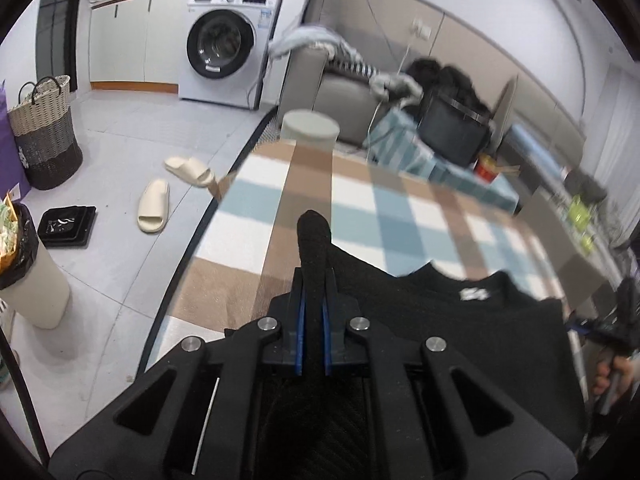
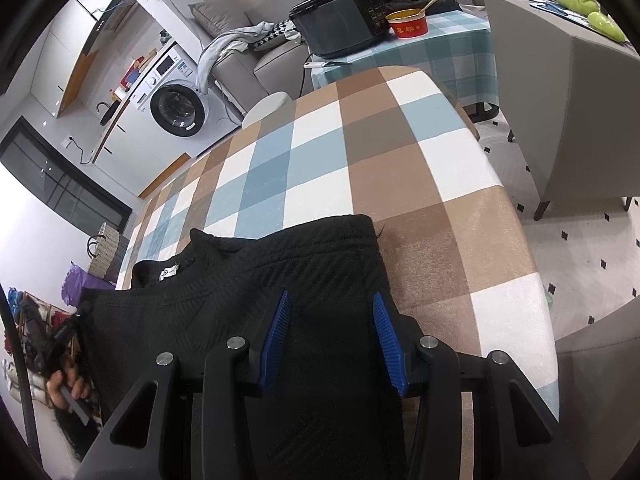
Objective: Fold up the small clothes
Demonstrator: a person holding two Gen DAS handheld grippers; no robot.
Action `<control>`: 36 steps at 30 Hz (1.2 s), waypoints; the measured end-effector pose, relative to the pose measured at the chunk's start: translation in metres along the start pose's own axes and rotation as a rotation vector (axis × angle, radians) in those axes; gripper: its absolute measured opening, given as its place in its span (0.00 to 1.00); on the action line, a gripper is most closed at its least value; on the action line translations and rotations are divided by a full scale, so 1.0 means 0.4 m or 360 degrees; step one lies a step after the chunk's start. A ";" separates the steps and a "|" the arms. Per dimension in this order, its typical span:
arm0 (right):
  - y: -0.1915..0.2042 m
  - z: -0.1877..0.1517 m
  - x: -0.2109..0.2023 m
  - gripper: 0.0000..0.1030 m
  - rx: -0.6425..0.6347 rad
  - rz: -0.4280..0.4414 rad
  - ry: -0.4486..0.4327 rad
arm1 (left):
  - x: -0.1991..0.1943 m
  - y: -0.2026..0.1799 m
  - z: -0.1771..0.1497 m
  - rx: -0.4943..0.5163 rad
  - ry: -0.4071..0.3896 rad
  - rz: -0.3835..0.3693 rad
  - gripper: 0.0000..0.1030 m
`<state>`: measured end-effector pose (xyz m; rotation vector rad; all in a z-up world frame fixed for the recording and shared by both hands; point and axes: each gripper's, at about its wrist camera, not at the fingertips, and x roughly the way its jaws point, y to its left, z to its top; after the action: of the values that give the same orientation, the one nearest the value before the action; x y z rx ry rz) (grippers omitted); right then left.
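While the left gripper (image 1: pixel 314 280) pinches a fold of the black garment (image 2: pixel 260 280), the cloth trails rightward. The right gripper (image 2: pixel 330 336) stands spread over its other end.

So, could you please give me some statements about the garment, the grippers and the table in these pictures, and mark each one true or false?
1. The left gripper is shut on a fold of the black garment. True.
2. The right gripper is fully shut. False: its blue pads stand apart, with black fabric lying between them.
3. The garment lies on a checked tablecloth of brown, blue and white squares. True.
4. The garment is red. False: it is black, with a small white label near the neck.
5. A washing machine stands in the background. True.
6. The slippers lie on the table. False: they lie on the floor.
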<state>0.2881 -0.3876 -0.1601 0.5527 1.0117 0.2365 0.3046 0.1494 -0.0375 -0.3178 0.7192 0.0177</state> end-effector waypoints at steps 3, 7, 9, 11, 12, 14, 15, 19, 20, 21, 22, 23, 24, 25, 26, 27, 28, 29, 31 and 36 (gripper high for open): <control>0.006 0.002 0.008 0.43 -0.0006 -0.0001 0.0005 | -0.028 0.014 0.004 0.0005 -0.0030 0.0014 0.04; 0.006 0.010 0.030 0.43 0.0007 -0.0006 0.0018 | 0.005 0.048 -0.010 -0.0043 0.0055 0.0046 0.04; 0.006 0.014 0.036 0.43 0.0012 -0.0003 0.0016 | 0.029 0.056 -0.022 -0.0047 0.0093 0.0063 0.04; 0.006 0.018 0.043 0.43 0.0006 0.0012 0.0005 | 0.046 0.061 -0.031 -0.0059 0.0116 0.0065 0.04; 0.008 0.019 0.046 0.42 -0.0003 0.0004 0.0002 | 0.051 0.064 -0.032 -0.0069 0.0122 0.0061 0.04; 0.020 0.020 0.047 0.23 -0.0061 0.0007 -0.0041 | 0.061 0.063 -0.034 -0.0070 0.0126 0.0062 0.04; 0.025 0.018 0.045 0.13 -0.0086 0.0001 -0.0059 | 0.060 0.063 -0.035 -0.0066 0.0126 0.0062 0.04; 0.051 0.014 0.012 0.03 -0.0162 0.0027 -0.0156 | 0.058 0.061 -0.036 -0.0057 0.0118 0.0066 0.04; 0.059 0.013 -0.003 0.03 -0.0182 0.0035 -0.0189 | 0.054 0.063 -0.037 -0.0062 0.0111 0.0059 0.04; 0.066 0.013 -0.015 0.03 -0.0196 0.0048 -0.0213 | 0.050 0.061 -0.036 -0.0062 0.0105 0.0057 0.04; 0.077 0.013 -0.036 0.02 -0.0215 0.0076 -0.0246 | 0.044 0.059 -0.035 -0.0062 0.0097 0.0053 0.04; 0.087 0.013 -0.053 0.02 -0.0231 0.0084 -0.0275 | 0.036 0.056 -0.034 -0.0061 0.0088 0.0048 0.04; 0.095 0.013 -0.067 0.02 -0.0248 0.0091 -0.0296 | 0.027 0.052 -0.032 -0.0060 0.0076 0.0046 0.04; 0.108 0.014 -0.086 0.02 -0.0267 0.0108 -0.0328 | 0.016 0.050 -0.030 -0.0060 0.0063 0.0041 0.04; 0.123 0.015 -0.107 0.02 -0.0290 0.0129 -0.0364 | 0.003 0.048 -0.027 -0.0061 0.0047 0.0039 0.04; 0.134 0.015 -0.120 0.02 -0.0307 0.0137 -0.0384 | -0.011 0.048 -0.024 -0.0068 0.0028 0.0035 0.04; 0.145 0.016 -0.134 0.02 -0.0321 0.0144 -0.0409 | -0.025 0.049 -0.021 -0.0074 0.0012 0.0030 0.04; 0.159 0.018 -0.146 0.02 -0.0337 0.0151 -0.0431 | -0.036 0.050 -0.019 -0.0075 -0.0003 0.0030 0.04; 0.175 0.020 -0.156 0.02 -0.0355 0.0151 -0.0457 | -0.047 0.056 -0.014 -0.0075 -0.0017 0.0047 0.04; 0.168 0.038 -0.084 0.05 -0.0321 0.0052 -0.0365 | 0.002 0.109 -0.030 -0.0193 0.0112 0.0106 0.04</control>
<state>0.2879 -0.3508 -0.0930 0.4025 0.7471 0.2934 0.2919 0.1874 -0.0587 -0.4122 0.8002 0.1139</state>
